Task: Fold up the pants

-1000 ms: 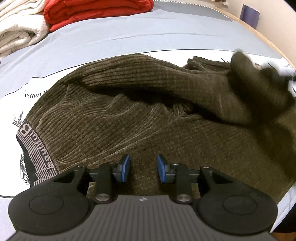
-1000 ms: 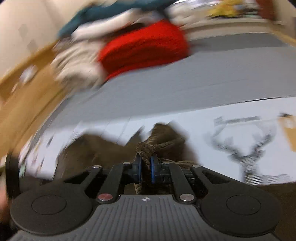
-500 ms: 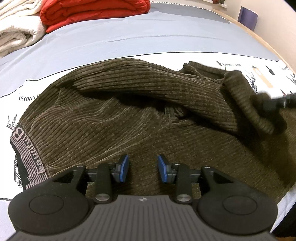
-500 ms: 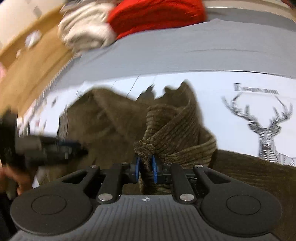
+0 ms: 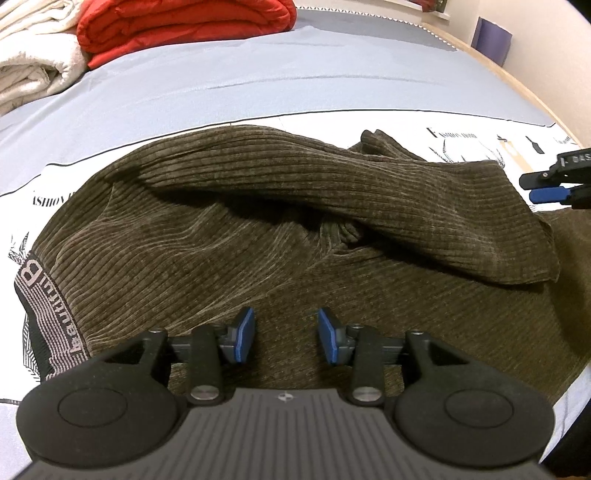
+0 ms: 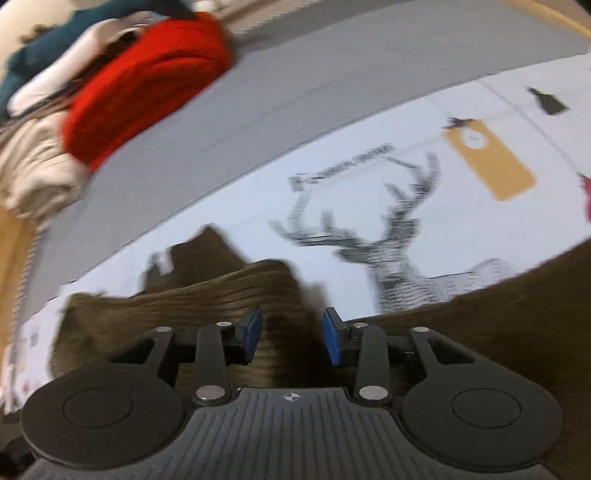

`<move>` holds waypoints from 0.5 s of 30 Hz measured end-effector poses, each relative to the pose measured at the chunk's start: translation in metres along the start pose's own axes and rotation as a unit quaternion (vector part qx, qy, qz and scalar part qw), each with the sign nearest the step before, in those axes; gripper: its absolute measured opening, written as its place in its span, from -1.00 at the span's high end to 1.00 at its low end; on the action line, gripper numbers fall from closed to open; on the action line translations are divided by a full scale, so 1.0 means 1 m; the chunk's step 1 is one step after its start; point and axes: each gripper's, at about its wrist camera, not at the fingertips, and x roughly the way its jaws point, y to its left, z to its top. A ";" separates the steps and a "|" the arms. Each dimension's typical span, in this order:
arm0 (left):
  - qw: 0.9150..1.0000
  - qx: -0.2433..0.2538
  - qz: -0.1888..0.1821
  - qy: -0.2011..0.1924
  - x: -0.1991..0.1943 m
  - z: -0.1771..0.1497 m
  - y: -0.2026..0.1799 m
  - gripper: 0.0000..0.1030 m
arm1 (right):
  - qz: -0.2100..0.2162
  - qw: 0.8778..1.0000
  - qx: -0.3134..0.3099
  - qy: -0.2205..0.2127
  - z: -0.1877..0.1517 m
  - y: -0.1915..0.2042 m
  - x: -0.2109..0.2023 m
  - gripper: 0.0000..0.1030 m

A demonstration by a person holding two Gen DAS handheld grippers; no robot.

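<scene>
Dark olive corduroy pants (image 5: 258,236) lie on the bed, one leg folded back across the body, the lettered waistband (image 5: 40,295) at the left. My left gripper (image 5: 286,336) is open and empty, low over the near part of the pants. My right gripper (image 6: 291,336) is open and empty over the folded leg's end (image 6: 221,299); this view is blurred. It also shows in the left wrist view (image 5: 554,184) at the right edge, just off the leg's hem.
The bed has a grey sheet (image 5: 258,74) and a white printed cover with a deer drawing (image 6: 388,240). A red folded blanket (image 5: 177,26) and cream towels (image 5: 29,66) sit at the back left. A wooden bed edge (image 5: 517,77) runs along the right.
My right gripper carried the leg end leftward over the pants, then opened and let it go. The leg now lies flat. My left gripper stayed open in place.
</scene>
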 end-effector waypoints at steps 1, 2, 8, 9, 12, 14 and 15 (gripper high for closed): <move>1.000 0.001 0.000 0.000 -0.001 -0.001 0.000 0.17 | -0.013 1.000 0.017 -0.004 0.004 -0.008 0.001 0.26; 1.000 0.003 -0.001 0.001 -0.001 -0.001 0.000 0.17 | -0.024 0.999 0.031 -0.005 0.006 -0.014 0.003 0.25; 1.000 -0.005 0.002 0.001 -0.002 -0.002 0.006 0.15 | -0.025 0.999 0.008 0.028 0.002 -0.012 0.019 0.21; 1.000 -0.008 0.001 0.000 -0.003 -0.002 0.007 0.15 | -0.030 0.999 -0.012 0.033 0.001 -0.007 0.021 0.19; 1.000 -0.006 -0.002 -0.001 -0.004 -0.003 0.006 0.14 | -0.048 0.997 -0.053 0.041 -0.003 0.001 0.032 0.02; 1.000 -0.001 -0.002 0.000 -0.004 -0.004 0.004 0.13 | -0.057 0.996 -0.054 0.043 -0.002 0.000 0.038 -0.07; 1.000 0.001 -0.002 0.000 -0.005 -0.005 0.003 0.13 | -0.056 0.996 -0.053 0.044 -0.001 -0.001 0.040 -0.07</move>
